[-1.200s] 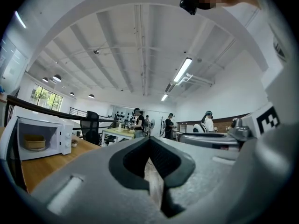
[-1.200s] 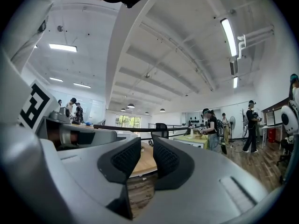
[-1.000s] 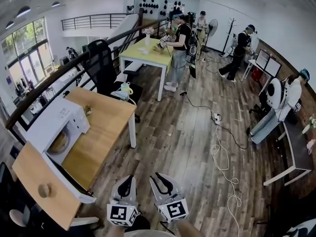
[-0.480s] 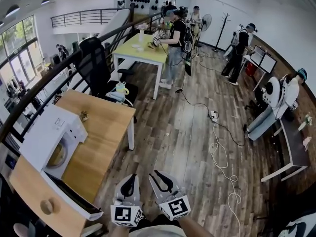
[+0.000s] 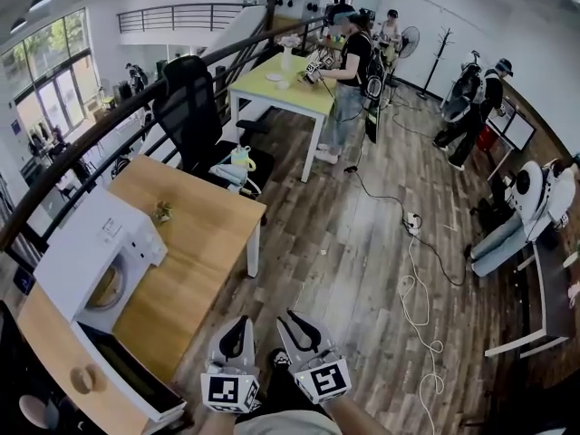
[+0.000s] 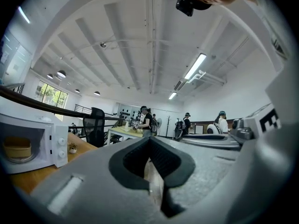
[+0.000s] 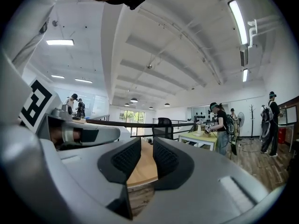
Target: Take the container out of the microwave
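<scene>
A white microwave (image 5: 95, 243) sits at the left end of a wooden counter (image 5: 199, 216). Its door (image 5: 127, 379) is dropped open toward the near edge. Inside the cavity rests the container (image 5: 107, 285), a round, tan, shallow tub. The left gripper view shows it sitting level, low in the cavity (image 6: 17, 148).

Its material cannot be told from here. It looks stiff-walled and fairly light, though any contents would add weight and could spill if it tips. A sensible hold is probably across the side wall just under the rim, one gripper on each side, keeping it level.

Both grippers are held low and near the person's body, over the wood floor. The left gripper (image 5: 237, 326) has its jaws pressed together at the tips, with nothing between them. The right gripper (image 5: 300, 324) has its jaws a narrow slot apart, also empty.

The container lies well apart from both, off to the left. The jaws point past the counter's near corner, not into the cavity.
</scene>
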A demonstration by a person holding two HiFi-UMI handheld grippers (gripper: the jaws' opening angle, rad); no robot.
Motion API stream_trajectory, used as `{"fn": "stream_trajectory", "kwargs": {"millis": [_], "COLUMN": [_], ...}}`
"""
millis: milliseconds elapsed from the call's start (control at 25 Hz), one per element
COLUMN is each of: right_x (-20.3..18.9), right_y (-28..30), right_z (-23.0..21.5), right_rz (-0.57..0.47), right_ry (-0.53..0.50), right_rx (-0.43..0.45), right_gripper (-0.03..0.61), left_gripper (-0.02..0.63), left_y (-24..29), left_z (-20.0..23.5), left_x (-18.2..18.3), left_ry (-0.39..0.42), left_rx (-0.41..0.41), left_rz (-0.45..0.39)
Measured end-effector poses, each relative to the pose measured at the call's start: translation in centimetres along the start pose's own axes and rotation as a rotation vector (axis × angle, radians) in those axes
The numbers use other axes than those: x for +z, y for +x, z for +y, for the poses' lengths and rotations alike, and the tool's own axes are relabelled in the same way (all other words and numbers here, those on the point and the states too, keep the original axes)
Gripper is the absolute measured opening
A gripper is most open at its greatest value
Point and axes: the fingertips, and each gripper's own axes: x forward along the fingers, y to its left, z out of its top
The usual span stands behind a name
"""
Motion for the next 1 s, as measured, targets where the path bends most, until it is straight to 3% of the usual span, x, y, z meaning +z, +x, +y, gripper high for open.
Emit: {"fn": "stream_trajectory", "kwargs": {"millis": [200,520,1000], "right_x": [-0.2,-0.4,-2.8], "right_y": [4.9,12.8,21.7], "right_z": [-4.2,-8.2,-3.5], "right_rz": [-0.018,-0.040,-0.012], "right_ry": [0.003,-0.002,0.027], "right_rx": [0.054,0.227,0.514], "right_gripper": [0.098,0.098,0.101], "left_gripper": [0.003,0.003,0.003], "left_y": [5.4,12.1,9.6], "left_z": [2.4,6.3,15.5], "left_x": [0.3,0.5,-0.3], "left_ry": [0.023,0.024,0.023], "left_rx": [0.067,0.224,0.542], "left_rz": [-0.001,0.005,0.038]}}
